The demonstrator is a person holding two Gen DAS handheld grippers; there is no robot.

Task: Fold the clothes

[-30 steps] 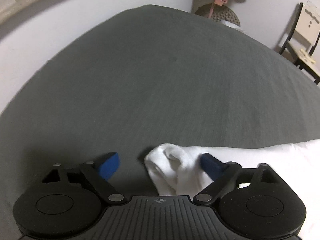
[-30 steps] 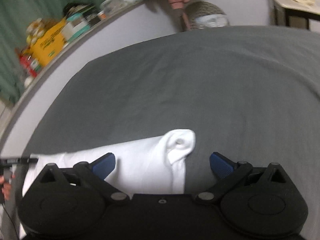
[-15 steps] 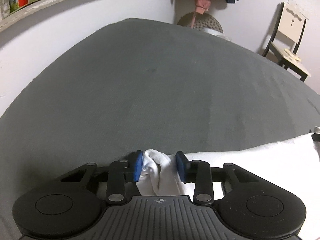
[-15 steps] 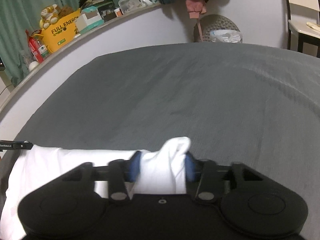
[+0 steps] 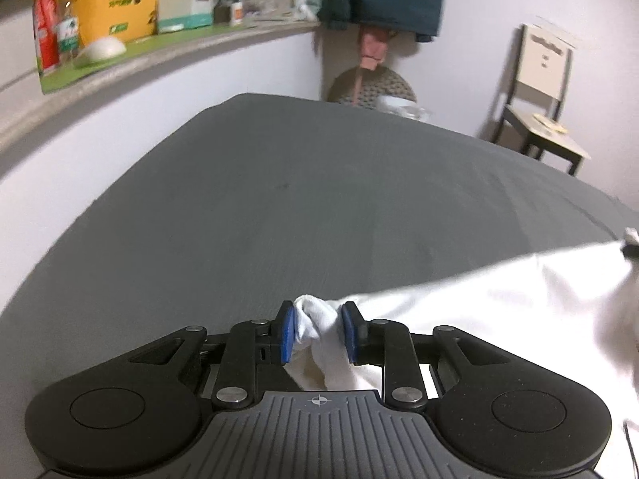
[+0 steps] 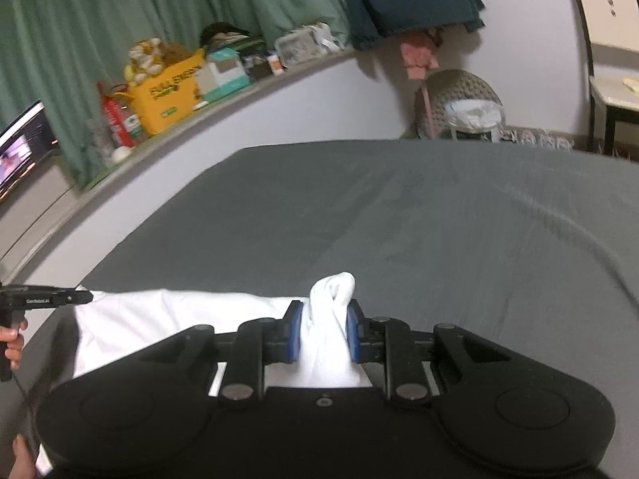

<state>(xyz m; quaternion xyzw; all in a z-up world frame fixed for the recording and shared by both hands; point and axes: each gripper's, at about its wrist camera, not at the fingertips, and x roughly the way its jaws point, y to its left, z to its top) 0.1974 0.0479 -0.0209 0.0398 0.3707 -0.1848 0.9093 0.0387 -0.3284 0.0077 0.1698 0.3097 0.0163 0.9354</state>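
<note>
Both grippers just closed onto bunched corners of the white garment [image 5: 499,299]: left gripper [image 5: 317,333] and right gripper [image 6: 321,331], jaws narrow, clamping cloth. It's stretched between them over the grey bed [image 6: 399,219], probably to carry that edge over for a fold.

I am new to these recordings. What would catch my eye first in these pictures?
First, the white garment, bright on the dark grey bed; the left gripper and the right gripper each pinch a bunched corner of it. Next, the yellow box on the cluttered ledge behind, before green curtains.
</note>
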